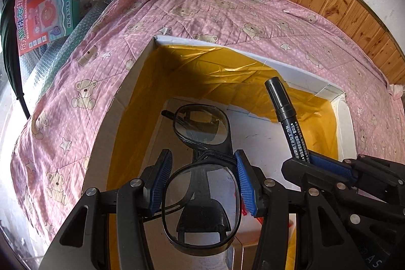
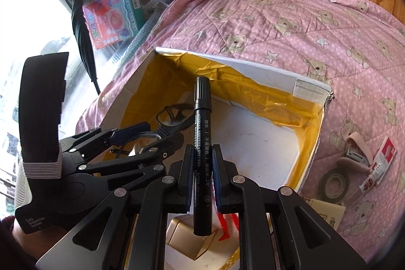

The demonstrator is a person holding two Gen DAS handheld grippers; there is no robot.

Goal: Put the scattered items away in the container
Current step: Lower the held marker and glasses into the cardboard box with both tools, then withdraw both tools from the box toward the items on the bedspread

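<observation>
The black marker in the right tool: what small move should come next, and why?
Probably lower it a little and open the right tool. The marker is clamped above the box's white floor, so a short drop should keep it inside.

One glasses (image 1: 202, 143), one marker (image 2: 202, 133), one box (image 2: 265, 72), one tape roll (image 2: 334, 185).

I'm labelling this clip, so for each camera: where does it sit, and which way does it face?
Left wrist: sits on the left gripper, looking along its fingers into the box; it holds glasses, with the right gripper beside it.
Right wrist: sits on the right gripper, facing the box; it grips a marker, and the left gripper shows at left.
Both share the box, glasses, marker and quilt.
</observation>
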